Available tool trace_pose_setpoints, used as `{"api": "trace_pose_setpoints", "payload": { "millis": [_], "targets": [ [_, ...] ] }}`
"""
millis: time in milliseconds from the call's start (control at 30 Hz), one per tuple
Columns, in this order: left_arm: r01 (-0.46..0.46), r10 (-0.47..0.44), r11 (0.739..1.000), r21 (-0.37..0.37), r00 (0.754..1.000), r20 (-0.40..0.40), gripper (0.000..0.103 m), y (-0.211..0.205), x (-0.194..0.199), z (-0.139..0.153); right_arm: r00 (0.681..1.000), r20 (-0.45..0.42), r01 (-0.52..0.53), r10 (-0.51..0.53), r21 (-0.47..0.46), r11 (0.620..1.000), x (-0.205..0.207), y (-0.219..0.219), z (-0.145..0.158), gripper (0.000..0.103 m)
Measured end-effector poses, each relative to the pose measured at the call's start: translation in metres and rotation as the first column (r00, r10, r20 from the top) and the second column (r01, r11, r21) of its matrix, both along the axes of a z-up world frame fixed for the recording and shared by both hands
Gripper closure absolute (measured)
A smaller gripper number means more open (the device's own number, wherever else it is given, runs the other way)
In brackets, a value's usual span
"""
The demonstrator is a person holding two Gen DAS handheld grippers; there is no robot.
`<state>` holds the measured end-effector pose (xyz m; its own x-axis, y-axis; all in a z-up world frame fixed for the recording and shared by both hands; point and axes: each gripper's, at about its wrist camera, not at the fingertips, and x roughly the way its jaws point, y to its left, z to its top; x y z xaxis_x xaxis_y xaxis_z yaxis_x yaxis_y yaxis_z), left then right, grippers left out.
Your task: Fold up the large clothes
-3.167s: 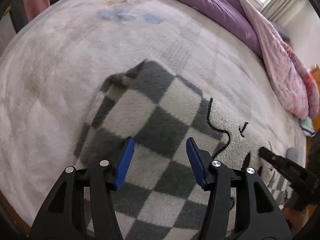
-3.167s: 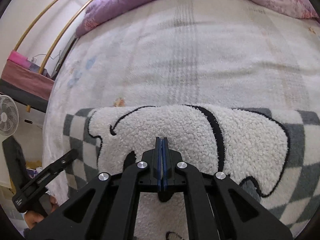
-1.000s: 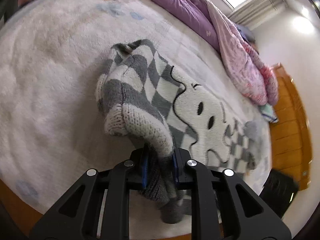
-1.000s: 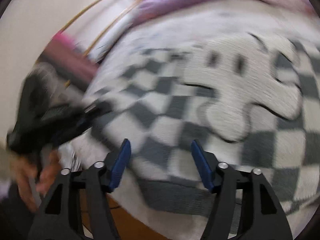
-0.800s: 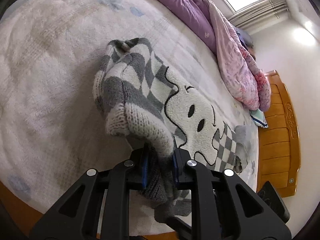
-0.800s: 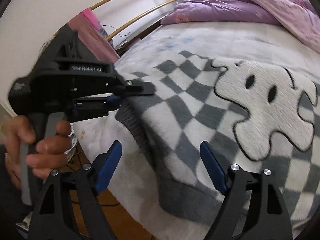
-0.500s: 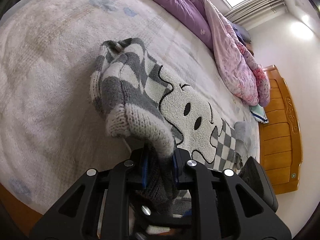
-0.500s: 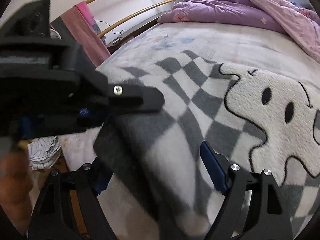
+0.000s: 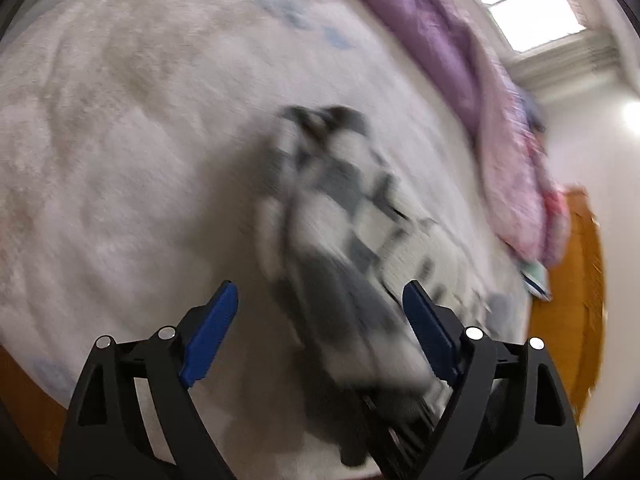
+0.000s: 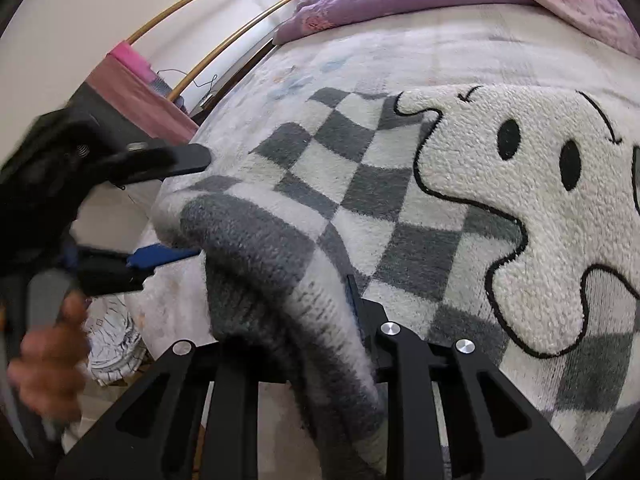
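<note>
A grey-and-white checked knit sweater (image 10: 360, 184) with a big white ghost face (image 10: 532, 200) lies spread on the bed. My right gripper (image 10: 316, 308) is shut on the sweater's grey ribbed hem (image 10: 256, 248), which bunches up over its fingers. My left gripper (image 9: 320, 320) is open and empty, its blue pads (image 9: 210, 332) wide apart around the blurred sweater (image 9: 340, 220) without holding it. It also shows in the right wrist view (image 10: 168, 208), at the left, just beside the hem.
A pale fluffy bedspread (image 9: 140, 140) covers the bed. A purple-pink quilt (image 9: 480, 92) lies along the far side. A wooden headboard (image 9: 576, 288) is at the right. A pink cloth hangs on a rail (image 10: 132, 88); a white garment lies on the floor (image 10: 112, 340).
My left gripper has opened and let go of the sweater's hem. My right gripper has closed on that same hem, taking it over. The left wrist view is blurred by motion.
</note>
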<state>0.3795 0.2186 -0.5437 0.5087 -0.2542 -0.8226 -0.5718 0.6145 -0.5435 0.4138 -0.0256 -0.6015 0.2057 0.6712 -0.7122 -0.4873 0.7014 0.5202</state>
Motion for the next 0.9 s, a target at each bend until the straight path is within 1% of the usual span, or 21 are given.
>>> {"api": "trace_pose_setpoints", "payload": {
  "millis": [33, 67, 133, 167, 200, 233, 267, 300, 333, 400, 433, 467, 533, 633, 700, 767, 833, 900],
  "targets": [
    [0.010, -0.010, 1.000, 0.000, 1.000, 0.000, 0.018, 0.004, 0.010, -0.005, 1.000, -0.004, -0.003, 0.003, 0.000, 1.000, 0.000, 0.000, 0.001, 0.084],
    [0.034, -0.034, 0.999, 0.017, 0.999, -0.026, 0.018, 0.005, 0.025, -0.011, 1.000, -0.009, -0.004, 0.004, -0.001, 1.000, -0.001, 0.000, 0.001, 0.084],
    [0.057, -0.053, 0.996, 0.068, 0.997, -0.061, 0.018, 0.007, 0.043, -0.018, 1.000, -0.020, -0.002, 0.002, 0.003, 1.000, -0.001, -0.003, -0.002, 0.084],
    [0.086, -0.079, 0.992, 0.088, 0.993, -0.089, 0.018, 0.004, 0.055, -0.024, 1.000, -0.024, 0.000, 0.000, 0.004, 1.000, -0.001, -0.002, -0.001, 0.084],
    [0.109, -0.098, 0.989, 0.098, 0.989, -0.110, 0.020, 0.003, 0.060, -0.027, 1.000, -0.026, 0.004, -0.004, 0.004, 1.000, -0.002, -0.003, -0.001, 0.084],
    [0.134, -0.118, 0.984, 0.122, 0.985, -0.127, 0.034, 0.000, 0.063, -0.029, 1.000, -0.030, 0.009, -0.009, 0.002, 1.000, -0.002, -0.004, -0.001, 0.084],
    [0.154, -0.133, 0.975, 0.163, 0.982, -0.134, 0.042, -0.004, 0.064, -0.028, 0.999, -0.034, 0.015, -0.015, 0.002, 1.000, 0.000, -0.005, -0.001, 0.084],
    [0.163, -0.139, 0.969, 0.187, 0.981, -0.135, 0.058, -0.006, 0.064, -0.027, 0.999, -0.037, 0.023, -0.022, 0.002, 1.000, 0.000, -0.005, -0.002, 0.084],
    [0.173, -0.148, 0.965, 0.196, 0.980, -0.133, 0.071, -0.007, 0.062, -0.026, 0.999, -0.037, 0.034, -0.034, -0.003, 0.999, 0.001, -0.007, -0.001, 0.085],
    [0.170, -0.153, 0.966, 0.194, 0.983, -0.097, 0.074, -0.007, 0.054, -0.021, 0.997, -0.047, 0.062, -0.062, 0.003, 0.998, 0.002, -0.014, 0.000, 0.085],
    [0.176, -0.160, 0.962, 0.207, 0.983, -0.092, 0.075, -0.010, 0.054, -0.017, 0.995, -0.056, 0.081, -0.081, 0.009, 0.997, 0.002, -0.018, 0.000, 0.085],
    [0.188, -0.172, 0.953, 0.237, 0.981, -0.085, 0.075, -0.016, 0.054, -0.011, 0.994, -0.057, 0.094, -0.093, 0.010, 0.996, 0.002, -0.021, 0.000, 0.085],
    [0.208, -0.196, 0.939, 0.273, 0.978, -0.069, 0.076, -0.028, 0.055, 0.003, 0.990, -0.061, 0.129, -0.128, 0.017, 0.992, -0.002, -0.028, 0.004, 0.085],
    [0.245, -0.248, 0.916, 0.316, 0.968, -0.031, 0.076, -0.056, 0.058, 0.030, 0.978, -0.075, 0.196, -0.193, 0.035, 0.980, -0.010, -0.048, 0.008, 0.086],
    [0.276, -0.289, 0.897, 0.347, 0.957, -0.013, 0.076, -0.079, 0.062, 0.049, 0.969, -0.077, 0.240, -0.236, 0.042, 0.970, -0.015, -0.063, 0.014, 0.086],
    [0.294, -0.315, 0.890, 0.350, 0.949, 0.004, 0.076, -0.104, 0.067, 0.066, 0.956, -0.089, 0.285, -0.279, 0.055, 0.957, -0.019, -0.080, 0.021, 0.086],
    [0.305, -0.332, 0.888, 0.345, 0.943, 0.021, 0.076, -0.125, 0.074, 0.076, 0.938, -0.107, 0.338, -0.330, 0.068, 0.939, -0.022, -0.099, 0.027, 0.086],
    [0.320, -0.356, 0.879, 0.353, 0.934, 0.038, 0.076, -0.152, 0.079, 0.088, 0.922, -0.120, 0.379, -0.369, 0.071, 0.923, -0.024, -0.119, 0.035, 0.087]
  ]
}}
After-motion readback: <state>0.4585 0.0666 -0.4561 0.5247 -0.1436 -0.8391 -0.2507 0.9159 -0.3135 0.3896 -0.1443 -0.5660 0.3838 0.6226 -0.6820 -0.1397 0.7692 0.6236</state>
